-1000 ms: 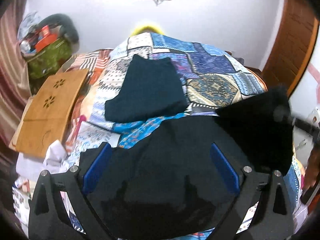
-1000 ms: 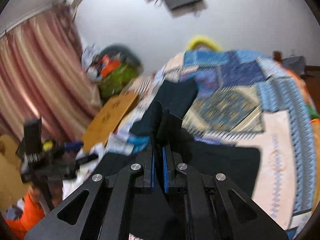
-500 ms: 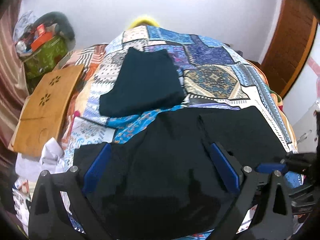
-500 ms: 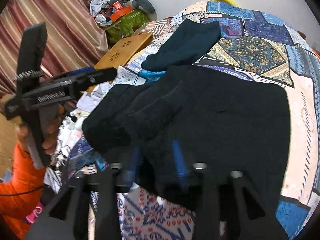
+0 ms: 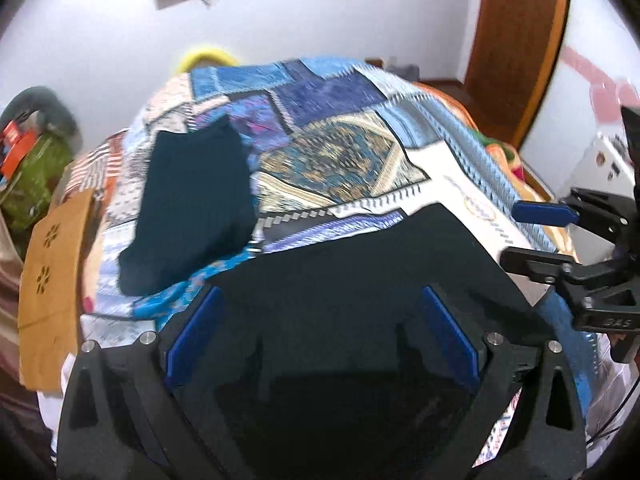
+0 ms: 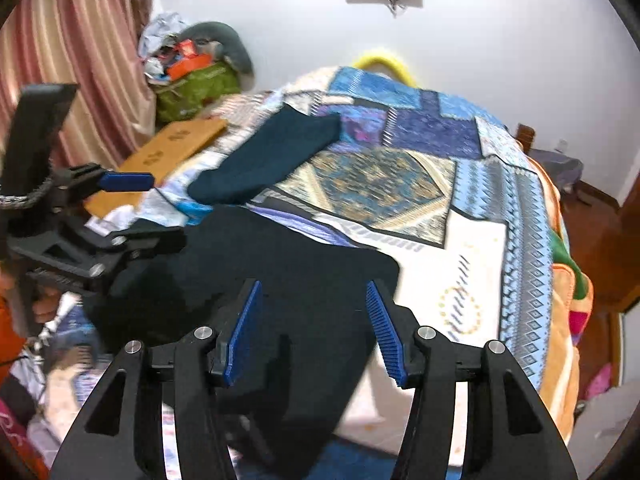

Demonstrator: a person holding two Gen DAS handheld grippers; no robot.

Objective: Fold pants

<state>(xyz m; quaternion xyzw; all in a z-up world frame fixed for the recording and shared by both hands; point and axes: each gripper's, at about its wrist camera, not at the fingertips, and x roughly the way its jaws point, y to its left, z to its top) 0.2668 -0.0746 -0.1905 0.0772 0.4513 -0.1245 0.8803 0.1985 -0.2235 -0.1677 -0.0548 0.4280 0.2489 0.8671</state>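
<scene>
Black pants (image 5: 360, 272) lie flat and folded on the patchwork bedspread at the near edge of the bed; they also show in the right wrist view (image 6: 280, 264). My left gripper (image 5: 320, 320) is open and empty, just above the pants. My right gripper (image 6: 314, 320) is open and empty, above the pants' right part. The right gripper shows at the right edge of the left wrist view (image 5: 560, 240). The left gripper shows at the left of the right wrist view (image 6: 100, 216).
A folded dark teal garment (image 5: 192, 208) lies farther back on the bedspread (image 5: 340, 160). A wooden board (image 5: 52, 272) leans at the bed's left side. A green bag (image 6: 192, 88) and clutter stand by the curtain. A wooden door (image 5: 520, 40) is at the right.
My right gripper, shut on a raised part of the pants a second ago, laid it down, opened and pulled back. The pants now lie flat. The left gripper stayed open.
</scene>
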